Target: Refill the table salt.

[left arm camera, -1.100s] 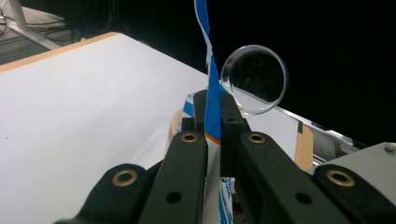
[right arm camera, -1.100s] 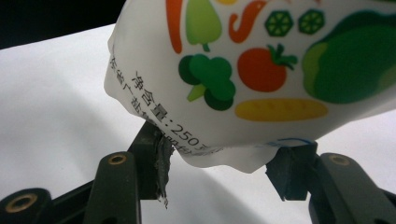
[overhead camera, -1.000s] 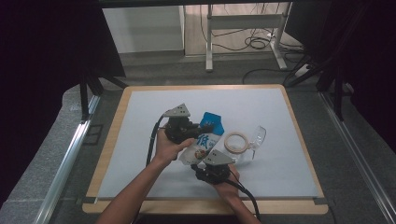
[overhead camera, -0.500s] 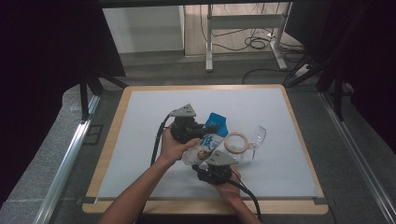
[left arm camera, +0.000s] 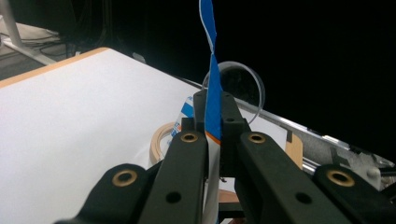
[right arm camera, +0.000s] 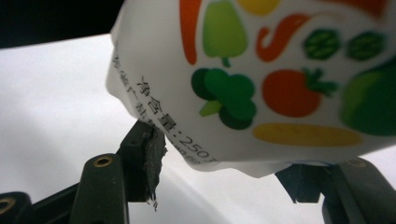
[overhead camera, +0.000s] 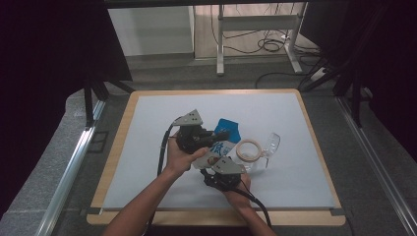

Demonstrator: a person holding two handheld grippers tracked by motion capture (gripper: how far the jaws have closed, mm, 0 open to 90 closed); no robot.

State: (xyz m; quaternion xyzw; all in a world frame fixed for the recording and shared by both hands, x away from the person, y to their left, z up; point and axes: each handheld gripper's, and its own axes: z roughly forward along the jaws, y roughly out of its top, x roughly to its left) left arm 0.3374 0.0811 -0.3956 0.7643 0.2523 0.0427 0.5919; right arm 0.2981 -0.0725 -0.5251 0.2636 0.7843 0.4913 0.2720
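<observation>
**Pouch held between two grippers over the mat**

The pouch (overhead camera: 219, 147), white and blue with printed vegetables, hangs above the middle of the white mat (overhead camera: 147, 128), its long axis running from the far blue edge down toward the person. The left gripper (left arm camera: 212, 119) is clamped tight on its thin blue edge. The right gripper (right arm camera: 219, 158) sits under the rounded bottom; its jaws have just been opening, with the pouch between them, the left pad barely at its skin. A tape roll (overhead camera: 248, 149) and a glass (overhead camera: 269, 146) lie just beside.

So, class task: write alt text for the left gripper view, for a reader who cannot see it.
The left gripper is shut on the thin blue edge of a packet, which rises upright between its black jaws. Beyond lie a tape roll and a clear glass on a white table.
</observation>
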